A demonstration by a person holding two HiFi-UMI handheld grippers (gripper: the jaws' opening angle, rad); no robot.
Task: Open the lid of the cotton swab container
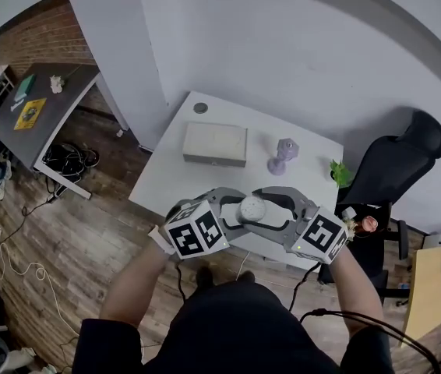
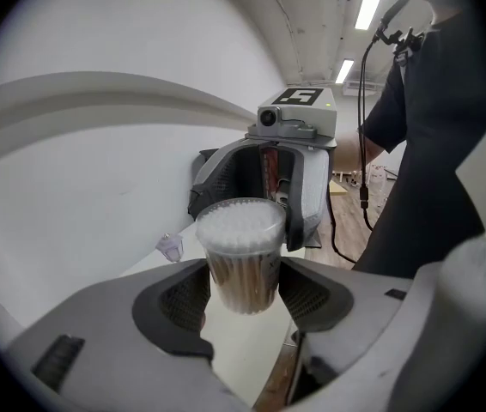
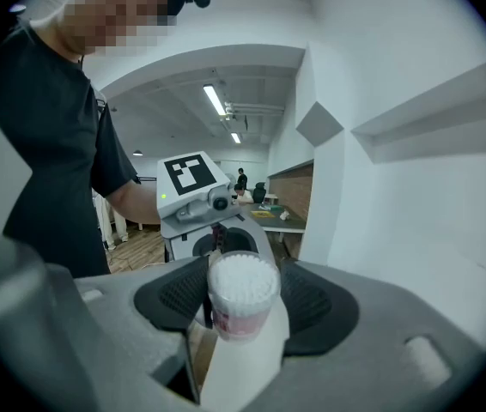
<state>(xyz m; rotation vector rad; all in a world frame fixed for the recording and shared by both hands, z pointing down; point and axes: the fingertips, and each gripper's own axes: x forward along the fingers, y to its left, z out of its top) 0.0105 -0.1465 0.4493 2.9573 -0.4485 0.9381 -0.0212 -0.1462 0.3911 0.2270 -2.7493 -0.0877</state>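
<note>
White desk (image 1: 172, 179) below; left gripper (image 2: 243, 292) clamps the cotton swab container (image 2: 243, 269) mid-body, right gripper (image 3: 243, 297) gapes wide. Looks light, slick, so I'd pinch the lid (image 3: 243, 280) rim.

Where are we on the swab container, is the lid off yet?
Not yet. Done: the left gripper is clamped on the body of the cotton swab container. In hand: the right gripper has its jaws open either side of the container's top, not pressing on it. Left: the clear lid looks still seated, so it has to be gripped and taken off.
</note>
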